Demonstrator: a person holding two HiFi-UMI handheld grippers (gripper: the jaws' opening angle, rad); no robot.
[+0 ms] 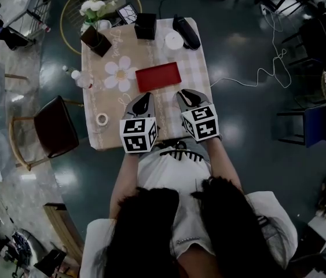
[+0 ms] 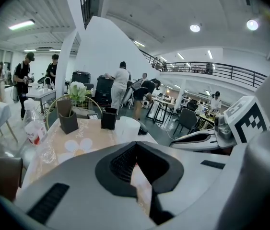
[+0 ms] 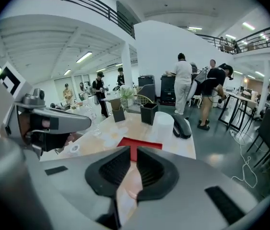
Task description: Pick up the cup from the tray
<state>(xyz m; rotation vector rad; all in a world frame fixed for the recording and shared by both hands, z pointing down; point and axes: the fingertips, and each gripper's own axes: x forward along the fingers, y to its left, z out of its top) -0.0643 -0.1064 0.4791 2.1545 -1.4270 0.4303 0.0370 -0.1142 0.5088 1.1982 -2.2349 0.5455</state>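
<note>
Writing in loopy letters runs along the cloth on the tabletop (image 1: 194, 74), but it is too small to read. A bottle (image 2: 33, 128) at the left side has a red label that is too blurry to read. Each marker cube shows black and white squares.

The person's arms reach forward, side by side. The left hand-held gripper (image 1: 147, 96) and the right hand-held gripper (image 1: 181, 93) hang over the near edge of the tabletop. Both point away from the person, toward the red tray (image 1: 158, 76). The jaws of each one are closed together and hold nothing.

The white cup (image 1: 174, 40) stands upright with its mouth up, so its long way goes up and down. It sits on the cloth just past the tray's far edge, not in the tray. A black thing (image 1: 187, 32) lies right beside it. The cup is well away from both hand-held grippers.
</note>
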